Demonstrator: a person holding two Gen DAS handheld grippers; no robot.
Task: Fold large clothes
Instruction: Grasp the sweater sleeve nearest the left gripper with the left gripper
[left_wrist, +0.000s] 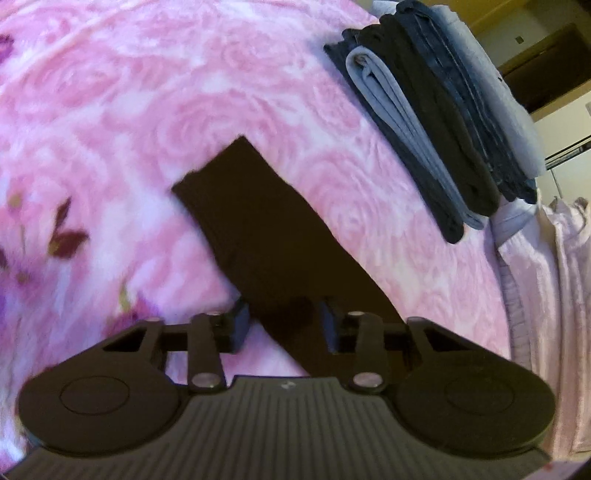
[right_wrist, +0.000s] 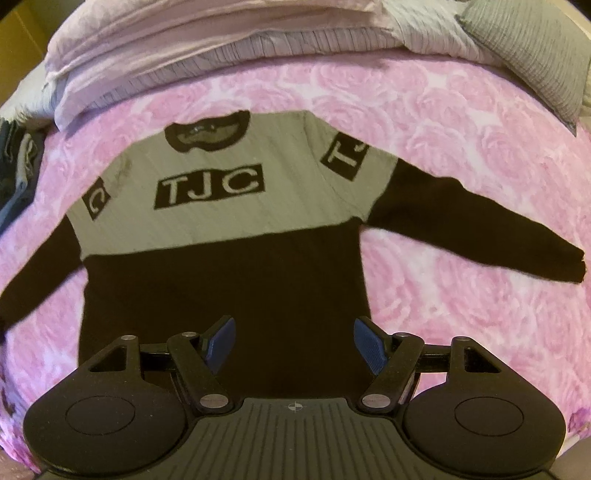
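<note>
Sweater (right_wrist: 221, 258) lies flat on pink blanket (right_wrist: 461, 147), 0 folds done. Left gripper (left_wrist: 284, 325) straddles a sleeve (left_wrist: 258, 229), jaws narrowed; contact unclear. Right gripper (right_wrist: 293, 343) wide, empty over hem. Folded stack (left_wrist: 436, 122) nearby.

A grey-and-black sweater (right_wrist: 221, 236) with white "TJC" lettering lies on a pink rose-patterned blanket (right_wrist: 461, 147).

I worked over a bed (right_wrist: 461, 155) covered by a pink rose-patterned blanket (left_wrist: 129, 110). Pale bedding (right_wrist: 192, 48) lay heaped at its far end, a grey ribbed pillow (right_wrist: 532, 55) far right. Yellowish walls (left_wrist: 495, 14) stood beyond.
</note>
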